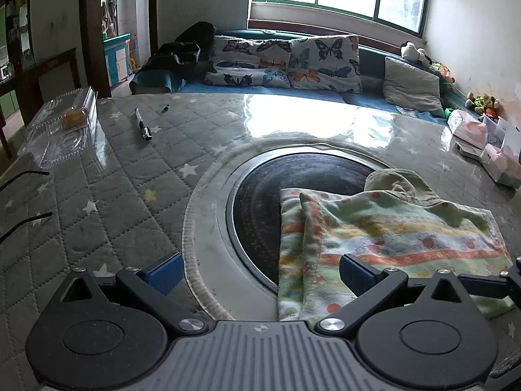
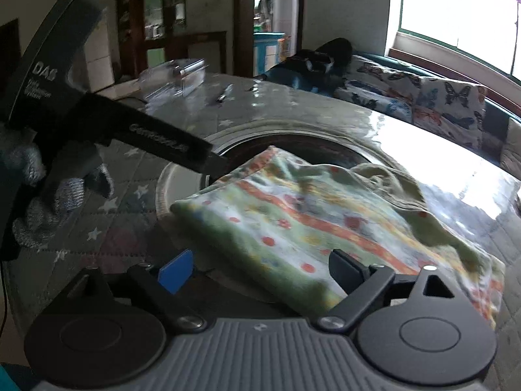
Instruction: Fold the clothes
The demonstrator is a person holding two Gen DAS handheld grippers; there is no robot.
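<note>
A small patterned garment (image 1: 384, 238), pale green with orange stripes and dots, lies folded on the table, partly over a round dark inset (image 1: 260, 208). It also shows in the right wrist view (image 2: 319, 224). My left gripper (image 1: 260, 273) is open and empty, its fingers either side of the garment's near left edge. My right gripper (image 2: 260, 270) is open and empty, just above the garment's near edge. The left gripper's body shows in the right wrist view (image 2: 107, 123), held by a gloved hand (image 2: 49, 195).
The table has a grey quilted star cover (image 1: 114, 195) under clear plastic. A clear plastic food box (image 1: 65, 123) and a pen (image 1: 143, 123) lie far left. Pink and white boxes (image 1: 488, 143) stand far right. A sofa with butterfly cushions (image 1: 293, 58) is behind.
</note>
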